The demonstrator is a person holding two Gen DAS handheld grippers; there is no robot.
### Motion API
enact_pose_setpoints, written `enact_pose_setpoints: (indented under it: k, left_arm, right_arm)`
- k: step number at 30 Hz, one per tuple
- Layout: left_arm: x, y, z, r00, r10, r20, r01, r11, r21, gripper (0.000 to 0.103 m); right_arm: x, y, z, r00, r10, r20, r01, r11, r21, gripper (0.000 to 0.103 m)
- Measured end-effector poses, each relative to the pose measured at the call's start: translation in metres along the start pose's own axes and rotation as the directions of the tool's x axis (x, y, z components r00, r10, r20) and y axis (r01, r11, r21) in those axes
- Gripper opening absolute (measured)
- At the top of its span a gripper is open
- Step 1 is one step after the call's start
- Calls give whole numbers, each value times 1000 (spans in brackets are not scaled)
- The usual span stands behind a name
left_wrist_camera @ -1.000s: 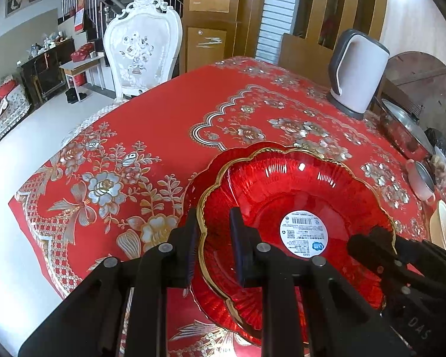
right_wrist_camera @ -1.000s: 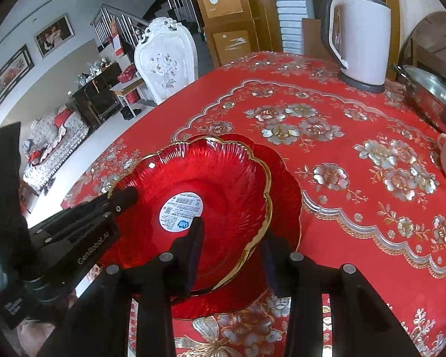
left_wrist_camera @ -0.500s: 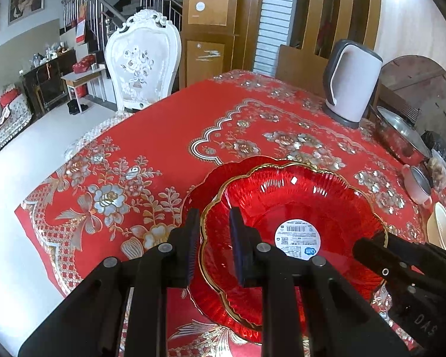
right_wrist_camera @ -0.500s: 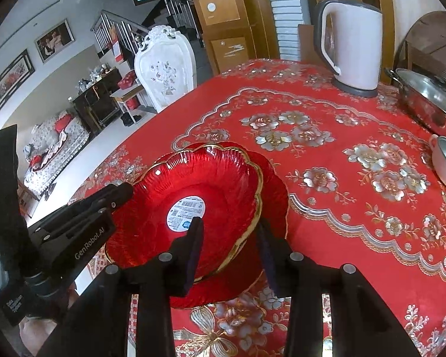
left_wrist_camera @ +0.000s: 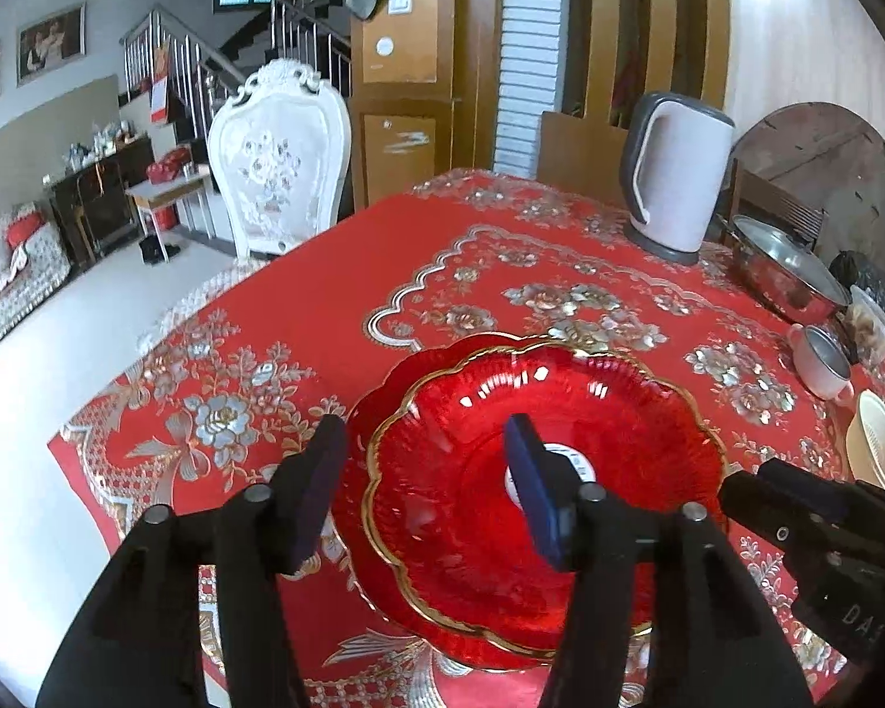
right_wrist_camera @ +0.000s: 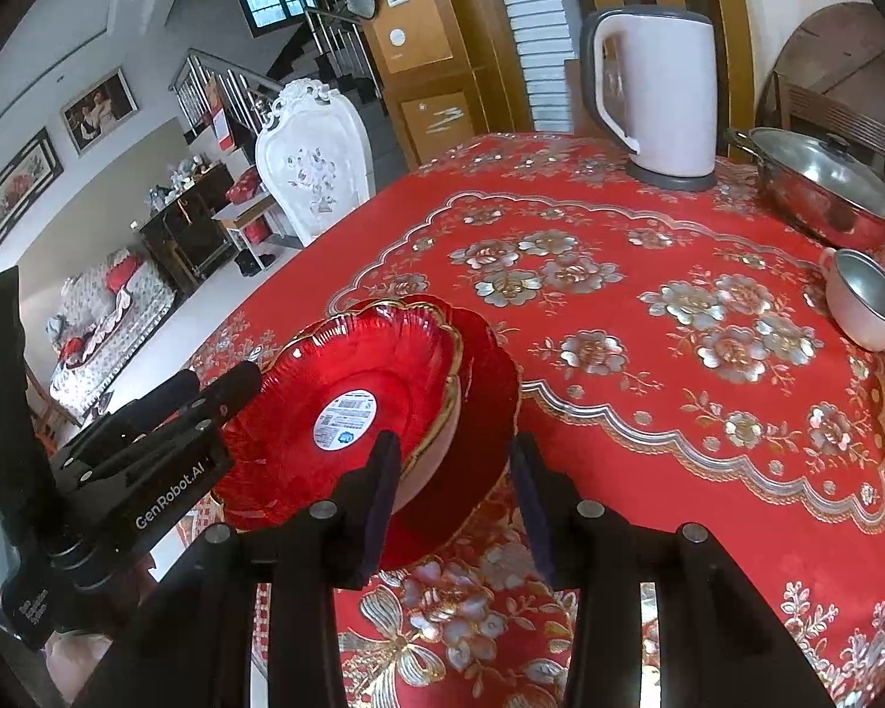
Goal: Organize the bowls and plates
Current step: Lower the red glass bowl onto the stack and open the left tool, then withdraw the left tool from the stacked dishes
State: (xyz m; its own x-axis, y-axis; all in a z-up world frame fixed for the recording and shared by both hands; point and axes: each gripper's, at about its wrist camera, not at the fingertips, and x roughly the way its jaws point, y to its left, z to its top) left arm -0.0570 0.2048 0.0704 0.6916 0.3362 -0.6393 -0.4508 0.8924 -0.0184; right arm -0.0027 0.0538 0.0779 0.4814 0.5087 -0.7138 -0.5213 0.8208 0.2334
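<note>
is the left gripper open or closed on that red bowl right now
Open. The left gripper has its jaws spread wide either side of the red bowl's near rim without pinching it; the bowl sits nested on the red plate.

The bowl (left_wrist_camera: 548,472) sits in the plate (right_wrist_camera: 484,413) on the table (right_wrist_camera: 649,271), kettle (left_wrist_camera: 675,177) behind, seemingly well apart.

Black left gripper (left_wrist_camera: 425,484) and right gripper (right_wrist_camera: 451,501): 2 blue-padded jaws, silver screws, white "GenRobot.AI" lettering.
</note>
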Motion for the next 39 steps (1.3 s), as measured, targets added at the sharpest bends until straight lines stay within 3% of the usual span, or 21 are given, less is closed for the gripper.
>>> enact_pose_setpoints:
  k: [21,39]
  left_arm:
    - [-25,-100,-8,991,-131,19,127,982,144,56]
    - [-46,-205,-24,966,-257,-10,249,927,281,57]
  right_arm:
    - [-61,-78,-21,994,-83,65,75,990,123,43]
    - [-113,-159,-46,978,-186,98,156,953,258,43]
